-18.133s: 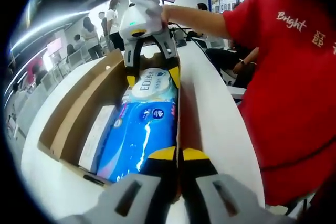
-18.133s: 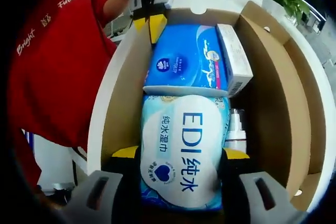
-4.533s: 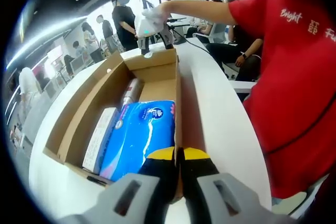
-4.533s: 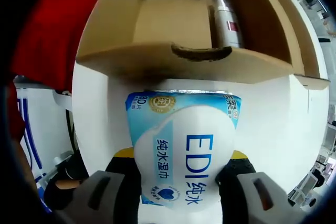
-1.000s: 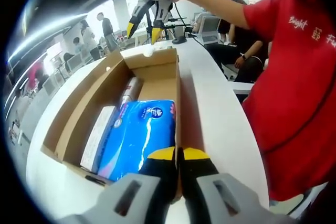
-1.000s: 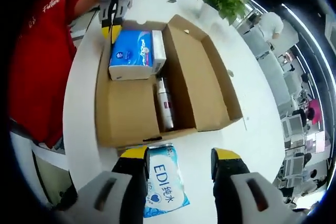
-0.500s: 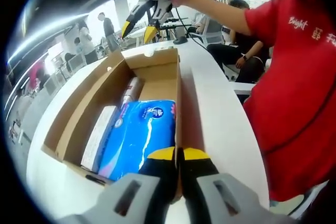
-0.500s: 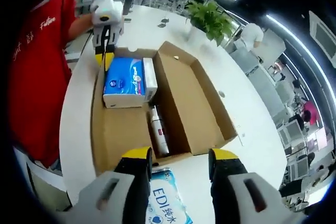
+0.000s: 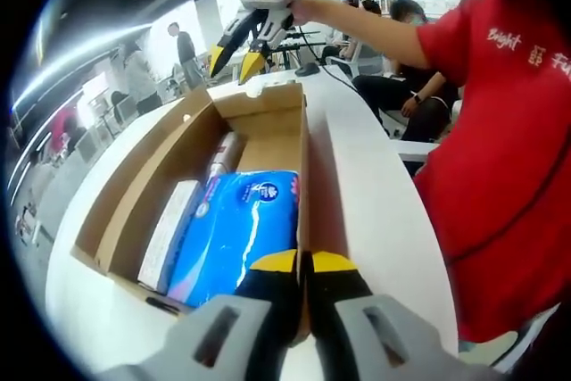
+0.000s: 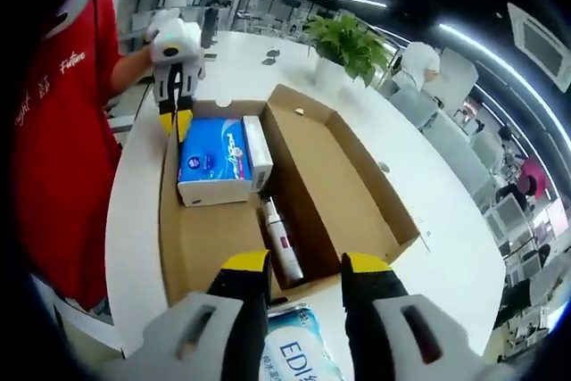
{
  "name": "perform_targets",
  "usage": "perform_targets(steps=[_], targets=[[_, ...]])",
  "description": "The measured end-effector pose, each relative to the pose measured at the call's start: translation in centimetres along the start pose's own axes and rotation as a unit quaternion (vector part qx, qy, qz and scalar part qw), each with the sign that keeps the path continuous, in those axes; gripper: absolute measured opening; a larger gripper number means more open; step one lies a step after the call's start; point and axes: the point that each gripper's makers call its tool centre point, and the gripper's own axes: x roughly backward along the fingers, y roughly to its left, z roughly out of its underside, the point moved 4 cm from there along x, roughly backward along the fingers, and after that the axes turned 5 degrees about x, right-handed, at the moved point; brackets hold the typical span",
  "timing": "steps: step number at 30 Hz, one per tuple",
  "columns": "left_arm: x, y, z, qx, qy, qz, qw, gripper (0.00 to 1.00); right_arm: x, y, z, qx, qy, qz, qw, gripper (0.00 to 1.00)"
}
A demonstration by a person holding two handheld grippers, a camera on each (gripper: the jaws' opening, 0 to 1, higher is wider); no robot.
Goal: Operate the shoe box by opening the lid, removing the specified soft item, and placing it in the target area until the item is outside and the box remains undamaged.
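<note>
The open cardboard shoe box (image 10: 326, 167) lies on a white table (image 10: 129, 211), its lid folded flat to the side. Inside are a blue tissue pack (image 10: 212, 160), a small white carton (image 10: 258, 151) and a bottle (image 10: 284, 254). The EDI wet wipes pack (image 10: 299, 350) lies on the table just outside the box's near end, under my right gripper (image 10: 305, 276), which hangs open above it without touching. My left gripper (image 9: 304, 261) is shut on the box's side wall (image 9: 302, 167). It also appears as the left gripper (image 10: 170, 116) at the box's far corner. The right gripper (image 9: 234, 58) hovers open over the far end.
A person in a red shirt (image 9: 504, 131) stands along the table's edge beside the box. A potted plant (image 10: 352, 37) stands on the table beyond the box. Several people and desks fill the room behind.
The right gripper took the wipes pack out of the box, laid it on the table and let go. In the last second it rose and tilted; the left gripper kept its hold on the wall.
</note>
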Motion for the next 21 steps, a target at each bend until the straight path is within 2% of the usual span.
perform_targets(steps=[1,5,9,13,21], targets=[[0.0,0.0,0.0,0.0,0.0,-0.001,1.0,0.03,-0.2,0.5,0.0,-0.019,-0.005,-0.009,0.9998,0.27],[0.0,0.0,0.0,0.001,0.003,0.002,1.0,0.03,-0.4,0.7,-0.3,-0.016,-0.017,-0.004,0.9997,0.29],[0.0,-0.1,-0.1,-0.002,0.007,0.005,1.0,0.02,-0.7,0.6,-0.9,-0.007,-0.025,0.014,0.9996,0.37],[0.0,-0.1,0.0,-0.002,0.01,0.003,0.9999,0.03,-1.3,1.1,-1.2,0.018,-0.007,0.007,0.9998,0.28],[0.0,0.0,0.1,-0.002,0.013,0.001,0.9999,0.03,-2.5,2.0,-1.3,0.038,0.018,-0.005,0.9991,0.27]])
